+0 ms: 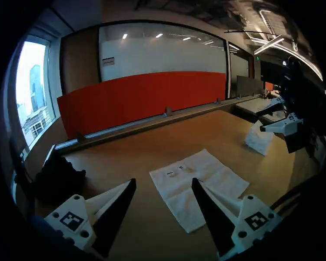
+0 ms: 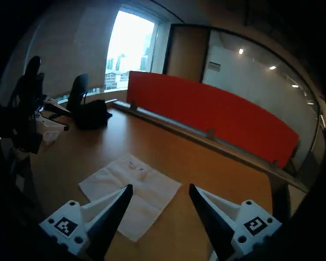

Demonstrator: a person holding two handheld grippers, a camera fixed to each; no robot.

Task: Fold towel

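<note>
A white towel (image 1: 197, 187) lies spread flat on the wooden table (image 1: 163, 139), with small tags near its far edge. My left gripper (image 1: 163, 180) hovers open just above its near side, nothing between the fingers. In the right gripper view the towel (image 2: 132, 191) lies flat below my right gripper (image 2: 159, 186), which is open and empty too. The right gripper (image 1: 278, 124) also appears far off to the right in the left gripper view, and the left gripper (image 2: 50, 119) shows at the far left of the right gripper view.
A crumpled white cloth (image 1: 259, 138) lies on the table under the far gripper; a similar cloth (image 2: 50, 137) shows in the other view. A black bag (image 1: 58, 178) (image 2: 91, 115) sits near the window. A red partition (image 1: 145, 98) lines the table's far edge.
</note>
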